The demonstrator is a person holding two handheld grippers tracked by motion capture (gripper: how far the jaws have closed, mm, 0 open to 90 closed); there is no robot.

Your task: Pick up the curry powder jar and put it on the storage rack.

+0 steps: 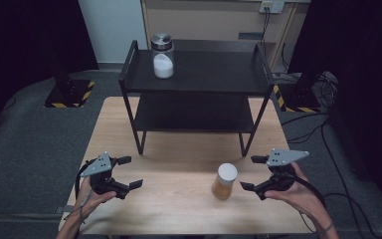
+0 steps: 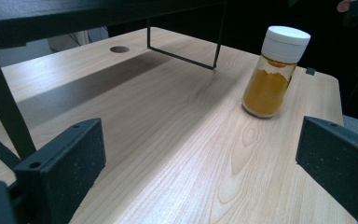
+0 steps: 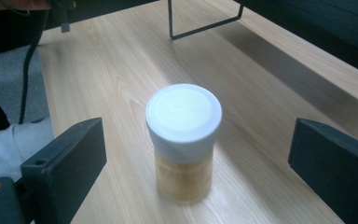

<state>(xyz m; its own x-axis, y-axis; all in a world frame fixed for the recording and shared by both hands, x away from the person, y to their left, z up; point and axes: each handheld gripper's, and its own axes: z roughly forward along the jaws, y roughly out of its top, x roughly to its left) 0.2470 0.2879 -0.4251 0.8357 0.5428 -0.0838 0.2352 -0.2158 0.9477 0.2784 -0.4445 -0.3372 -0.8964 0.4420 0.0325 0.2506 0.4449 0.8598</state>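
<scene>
Both hand-held black two-jaw grippers, the left gripper [image 1: 129,172] and the right gripper [image 1: 253,173], carry a grey three-cornered plate dotted with small holes, blocky matte-black jaws, and a trailing dark cable.

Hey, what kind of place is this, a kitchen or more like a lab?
Likely a lab or recording studio: dark curtains, hazard-striped stand bases on grey carpet, and a wooden table bearing a black shelf rack.

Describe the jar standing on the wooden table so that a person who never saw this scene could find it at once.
Start from the black two-tier shelf at the back of the wooden table. In front of its right legs, on the bare wood, stands a small jar. It has a white lid and yellow-orange powder, whereas the jar on the shelf top has a metal lid and white contents.
</scene>
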